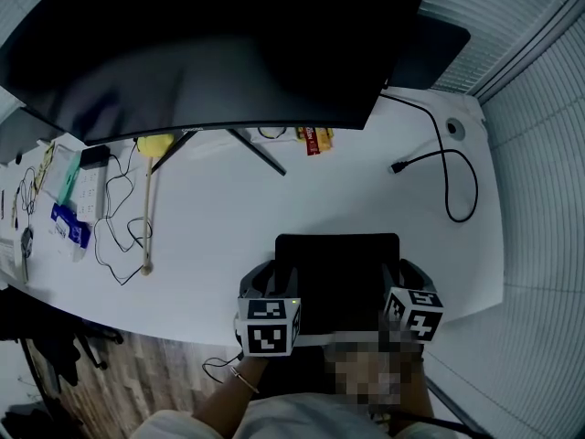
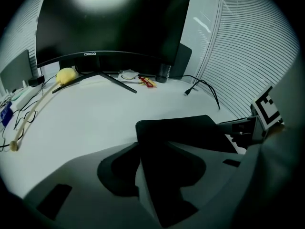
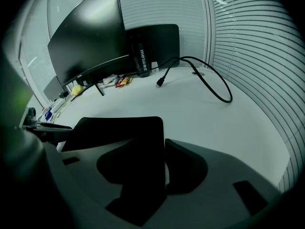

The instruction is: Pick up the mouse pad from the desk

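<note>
The black mouse pad (image 1: pixel 336 268) lies on the white desk (image 1: pixel 228 213) near its front edge. My left gripper (image 1: pixel 274 286) is at the pad's near left corner and my right gripper (image 1: pixel 395 286) at its near right corner. In the left gripper view the pad (image 2: pixel 176 132) runs in between the jaws of the left gripper (image 2: pixel 157 171), with a thin pale strip beside the left jaw. In the right gripper view the pad (image 3: pixel 119 132) reaches in between the jaws of the right gripper (image 3: pixel 147 168); a pale sliver separates it from the right jaw, so the jaws stand open.
A large dark monitor (image 1: pixel 210 44) on a splayed stand spans the back of the desk. A black cable (image 1: pixel 448 176) loops at the right. At the left lie a power strip (image 1: pixel 87 190), thin wires, a wooden stick (image 1: pixel 146 218) and a yellow object (image 1: pixel 155 144). Blinds line the right wall.
</note>
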The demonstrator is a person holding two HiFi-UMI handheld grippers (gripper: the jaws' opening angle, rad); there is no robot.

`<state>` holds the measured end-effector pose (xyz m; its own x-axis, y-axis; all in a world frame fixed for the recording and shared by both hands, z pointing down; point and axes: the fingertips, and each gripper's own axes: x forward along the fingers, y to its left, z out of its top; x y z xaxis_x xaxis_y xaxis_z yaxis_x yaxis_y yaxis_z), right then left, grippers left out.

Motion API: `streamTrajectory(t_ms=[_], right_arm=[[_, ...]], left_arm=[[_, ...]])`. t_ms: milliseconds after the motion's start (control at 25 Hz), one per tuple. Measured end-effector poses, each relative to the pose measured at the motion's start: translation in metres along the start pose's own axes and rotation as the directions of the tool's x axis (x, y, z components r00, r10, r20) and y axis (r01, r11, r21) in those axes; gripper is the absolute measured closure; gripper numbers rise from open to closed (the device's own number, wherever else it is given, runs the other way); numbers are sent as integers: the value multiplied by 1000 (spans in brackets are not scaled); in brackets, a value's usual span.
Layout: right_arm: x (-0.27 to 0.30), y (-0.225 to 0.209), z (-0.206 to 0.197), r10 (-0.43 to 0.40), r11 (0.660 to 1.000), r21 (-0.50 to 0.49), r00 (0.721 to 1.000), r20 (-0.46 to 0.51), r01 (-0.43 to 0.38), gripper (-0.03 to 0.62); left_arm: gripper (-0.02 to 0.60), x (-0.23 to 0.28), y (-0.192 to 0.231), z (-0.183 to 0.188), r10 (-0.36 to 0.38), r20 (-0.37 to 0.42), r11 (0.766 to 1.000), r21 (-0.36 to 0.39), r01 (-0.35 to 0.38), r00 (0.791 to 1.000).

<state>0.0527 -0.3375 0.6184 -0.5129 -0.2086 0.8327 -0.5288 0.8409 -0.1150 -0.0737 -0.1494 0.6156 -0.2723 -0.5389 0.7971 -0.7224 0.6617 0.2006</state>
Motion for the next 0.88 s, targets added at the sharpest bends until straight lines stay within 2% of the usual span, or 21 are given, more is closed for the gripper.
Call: streamTrajectory(t_ms=[520,680,760,880], right_arm=[[0,0,0,2,1000,-16,1000,5,-2,416],[0,1,0,7,1000,-29,1000,-18,-7,424],[0,2,0,19,999,-30,999,-30,-20,432],[0,8,0,33,999,-35,999,-37,-34,482]], left_arm=[[419,2,1,-2,56,2,998,-21,-56,998],[422,2,0,-3,56,-39,998,-7,-56,998],[432,2,0,-3,48,-61,999,-2,-48,997],[475,2,-1,-2,16,-77,1000,-10,-17,997]])
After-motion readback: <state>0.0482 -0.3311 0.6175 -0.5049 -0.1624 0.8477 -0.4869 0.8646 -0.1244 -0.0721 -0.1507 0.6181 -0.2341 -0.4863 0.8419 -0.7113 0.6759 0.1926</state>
